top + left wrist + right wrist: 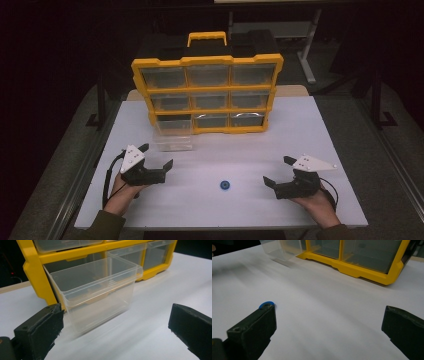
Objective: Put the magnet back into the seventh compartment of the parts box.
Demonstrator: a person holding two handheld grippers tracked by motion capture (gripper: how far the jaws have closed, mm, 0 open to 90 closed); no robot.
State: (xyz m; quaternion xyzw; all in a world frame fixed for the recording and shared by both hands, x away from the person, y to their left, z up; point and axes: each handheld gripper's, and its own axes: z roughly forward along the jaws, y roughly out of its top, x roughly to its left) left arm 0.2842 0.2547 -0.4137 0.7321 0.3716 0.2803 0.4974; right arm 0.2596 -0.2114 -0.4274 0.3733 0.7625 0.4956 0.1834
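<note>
A white rectangular table (310,130) stood under a fixed overhead camera, with dark floor around it. At the table's far middle sat a yellow plastic organiser cabinet (207,90) with three rows of three clear drawers and a yellow carry handle on top. The clear plastic drawer (172,134) at the bottom left was pulled well forward out of its slot, its near end resting on the table (in the left gripper view it looked empty).

The left gripper (157,155), black with a grey three-cornered plate on top, was held near the table's left edge, just in front of that pulled-out drawer, touching nothing. Its jaws were spread wide apart.

The right gripper (280,170) was held near the table's right front, also spread wide and holding nothing.

Between the two grippers, near the front middle of the table, lay a small round blue object (225,185), apart from both grippers.
</note>
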